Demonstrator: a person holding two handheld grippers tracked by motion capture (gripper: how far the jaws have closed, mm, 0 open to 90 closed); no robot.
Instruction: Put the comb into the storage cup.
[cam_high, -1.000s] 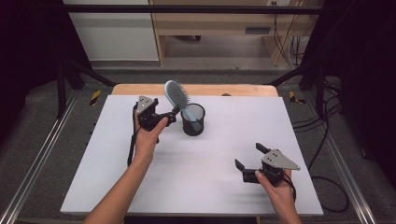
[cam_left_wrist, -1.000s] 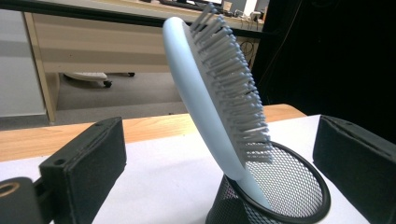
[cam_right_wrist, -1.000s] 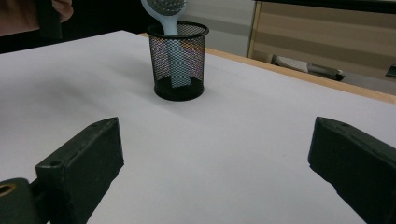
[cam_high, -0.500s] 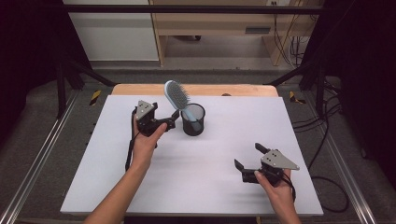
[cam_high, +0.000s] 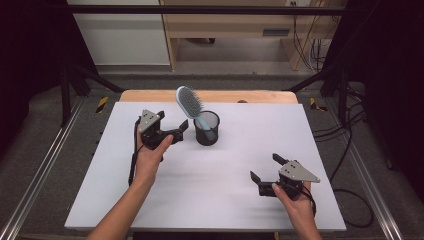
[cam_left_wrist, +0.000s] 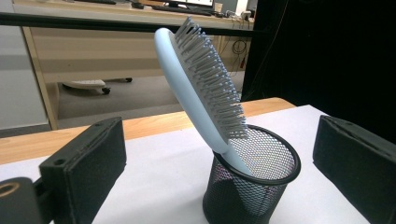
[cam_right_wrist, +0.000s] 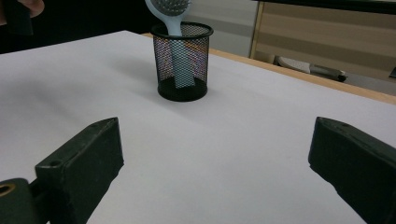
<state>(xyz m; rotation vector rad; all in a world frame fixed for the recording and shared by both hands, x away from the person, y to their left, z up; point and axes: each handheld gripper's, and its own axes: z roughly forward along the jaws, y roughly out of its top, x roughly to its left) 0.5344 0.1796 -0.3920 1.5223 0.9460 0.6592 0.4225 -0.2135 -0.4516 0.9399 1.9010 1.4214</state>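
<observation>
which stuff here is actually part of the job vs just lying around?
In the job:
- hairbrush, handle down in the cup, leaning
- black mesh cup
- left gripper, open beside the cup

Lying about:
- right gripper, open, apart from the cup at the near side
- desk behind the table
- cables on the floor

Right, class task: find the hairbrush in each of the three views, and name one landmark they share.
High view: the hairbrush stands at the table's far middle, head leaning left toward the left claw.
Left gripper view: hairbrush at centre, head leaning up-left, bristles facing right.
Right gripper view: hairbrush at the top edge, left of centre.
Shared landmark: the black mesh cup holding its handle.
</observation>
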